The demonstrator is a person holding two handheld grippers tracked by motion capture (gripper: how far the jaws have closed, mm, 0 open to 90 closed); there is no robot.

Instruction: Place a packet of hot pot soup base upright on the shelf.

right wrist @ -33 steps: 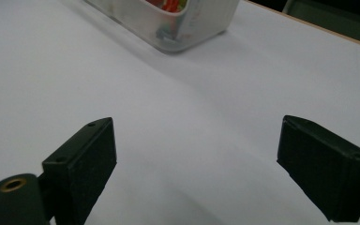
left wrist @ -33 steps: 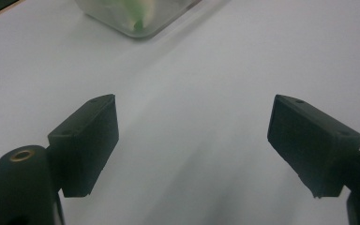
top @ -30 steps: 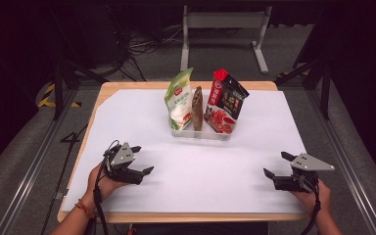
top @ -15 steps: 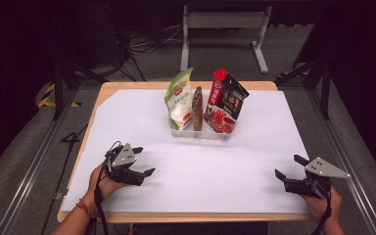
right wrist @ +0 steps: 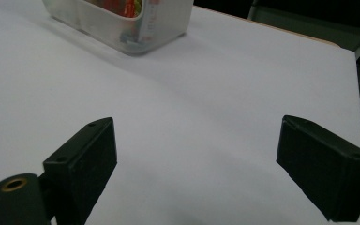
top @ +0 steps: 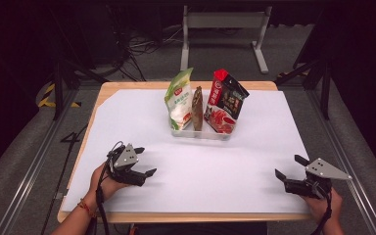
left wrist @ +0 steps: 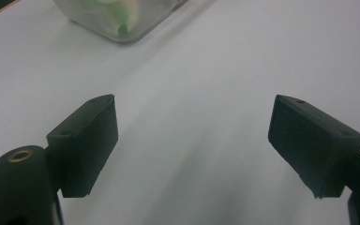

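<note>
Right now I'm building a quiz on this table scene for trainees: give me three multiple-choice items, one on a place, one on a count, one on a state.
1. Where does the clear bin stand?
A. Far middle of the white sheet
B. Near left corner
C. On the floor

2. How many packets stand in the bin?
A. One
B. Three
C. Five

3. How is the left gripper?
A. Shut on a packet
B. Open, nothing between its jaws
C. Inside the bin

Answers: 1 A, the high view shows it mid-table at the far side. 2 B, green packet, brown packet, red packet. 3 B, its own view shows bare sheet between its jaws.
</note>
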